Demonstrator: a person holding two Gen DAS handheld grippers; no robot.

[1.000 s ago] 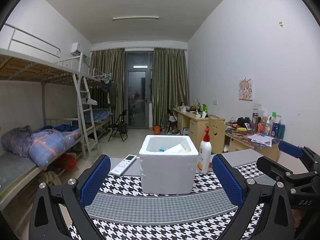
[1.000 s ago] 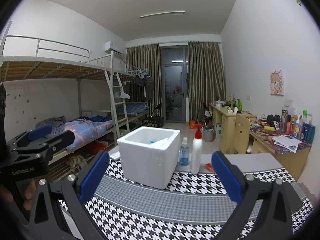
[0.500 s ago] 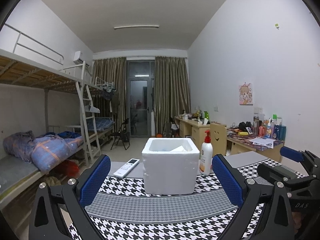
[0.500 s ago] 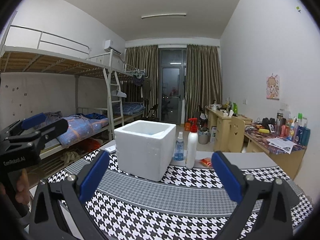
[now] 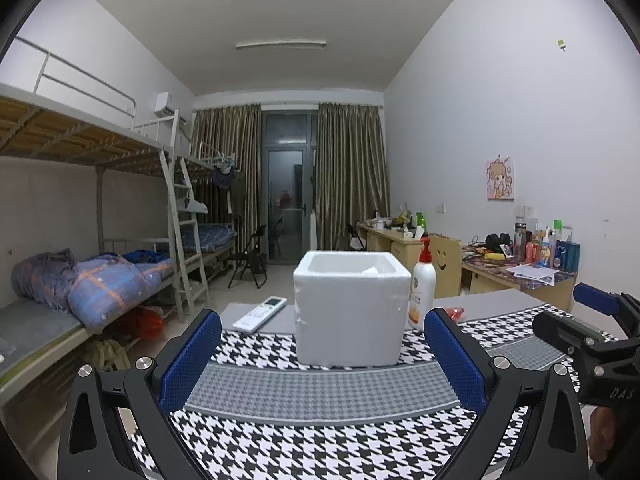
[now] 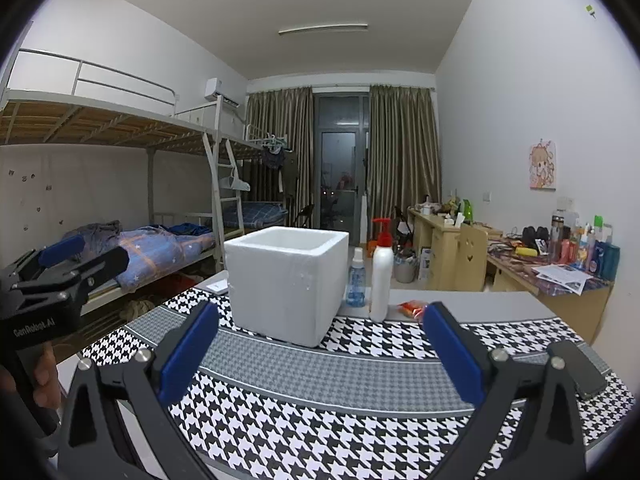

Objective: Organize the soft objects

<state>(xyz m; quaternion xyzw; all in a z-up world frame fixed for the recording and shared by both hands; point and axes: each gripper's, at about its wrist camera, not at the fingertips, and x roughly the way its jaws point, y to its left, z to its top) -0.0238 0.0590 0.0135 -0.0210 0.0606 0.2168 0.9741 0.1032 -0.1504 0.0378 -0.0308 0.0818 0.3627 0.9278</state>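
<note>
A white foam box stands open-topped on the houndstooth cloth; it also shows in the right wrist view. Its inside is hidden from this low angle. My left gripper is open and empty, held low in front of the box. My right gripper is open and empty, in front of the box and to its right. Each gripper shows in the other's view, the right gripper at the right edge and the left gripper at the left edge. No soft object is visible on the table.
A white pump bottle stands right of the box, with a small blue spray bottle behind. A remote lies left of the box, a red packet near the pump bottle, a black phone at the right edge.
Both grippers have dropped lower and tilted up, so the box's inside no longer shows. Both jaws stayed open.
</note>
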